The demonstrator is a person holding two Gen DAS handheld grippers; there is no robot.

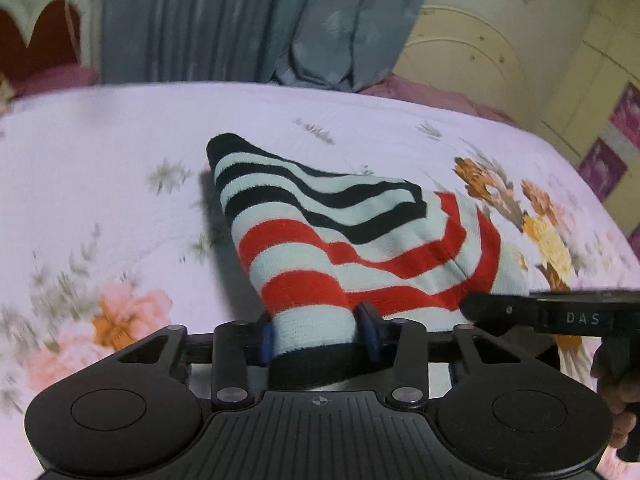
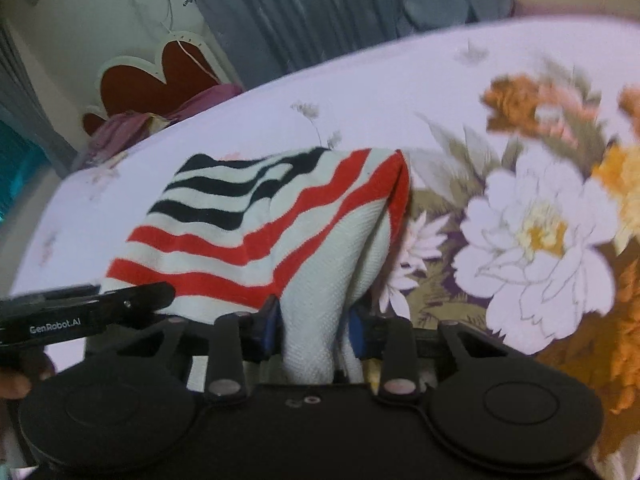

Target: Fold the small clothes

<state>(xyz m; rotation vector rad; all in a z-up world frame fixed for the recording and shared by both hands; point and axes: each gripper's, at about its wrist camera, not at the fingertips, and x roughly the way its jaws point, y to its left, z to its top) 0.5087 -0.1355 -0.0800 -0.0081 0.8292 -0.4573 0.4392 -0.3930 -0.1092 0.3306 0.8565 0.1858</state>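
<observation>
A small knitted garment point(image 1: 360, 240) with red, black and pale mint stripes is lifted off the flowered bed sheet point(image 1: 120, 140), its far end still lying on the sheet. My left gripper point(image 1: 318, 332) is shut on its black-edged hem, blue pads point(image 1: 268, 340) pressing the cloth from both sides. In the right wrist view the same garment point(image 2: 248, 220) hangs in a fold, and my right gripper point(image 2: 314, 328) is shut on a bunched pale part of it. The two grippers sit close together, side by side, each one's black body visible at the edge of the other's view.
The sheet point(image 2: 360, 92) covers a wide bed with large printed flowers point(image 2: 536, 232). Grey-blue curtains point(image 1: 240, 20) hang behind it, a red and white headboard point(image 2: 152, 84) stands at the far end, and a cream wardrobe point(image 1: 500, 60) is at the right. A hand point(image 1: 616, 400) holds the right gripper.
</observation>
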